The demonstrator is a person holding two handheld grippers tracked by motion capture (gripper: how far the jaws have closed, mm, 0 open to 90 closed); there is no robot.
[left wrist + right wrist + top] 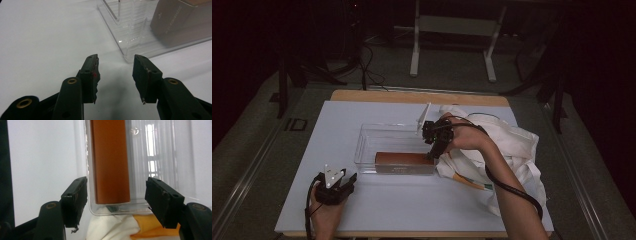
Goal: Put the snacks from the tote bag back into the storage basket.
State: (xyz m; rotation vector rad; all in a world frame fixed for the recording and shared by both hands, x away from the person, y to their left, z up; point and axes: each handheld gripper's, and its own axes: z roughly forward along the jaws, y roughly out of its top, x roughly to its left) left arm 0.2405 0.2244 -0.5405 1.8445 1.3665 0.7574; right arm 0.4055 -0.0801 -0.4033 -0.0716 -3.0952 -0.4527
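One box: a long reddish-brown rectangular carton [405,162] lies flat in the clear plastic rectangular bin [372,134], along the bin's near wall, at the centre of the high view.
Why it lies so: lengthwise against that wall it fits the bin's long side and leaves the far half of the bin free, probably for more items.
Right hand-held gripper [432,154]: it points down at the carton's right end, jaws spread wide; in the right gripper view [116,202] the carton [110,162] sits between them with gaps on both sides, so nothing is gripped, which looks like a release just made.
Left hand-held gripper [343,182]: it rests on the table at the lower left of the high view, jaws apart and empty [116,75], aimed at the bin's near corner [130,53]; I judge it is simply waiting.
Table: a white sheet [327,150] covers it; a wooden edge [412,96] shows at the back.
Around: a crumpled cream cloth bag [517,150] lies just right of the bin, under the right forearm, with an orange-handled item [469,181] poking out.
In the way: the bin's right wall and the bag crowd the right hand-held gripper's retreat; lifting straight up seems safest.
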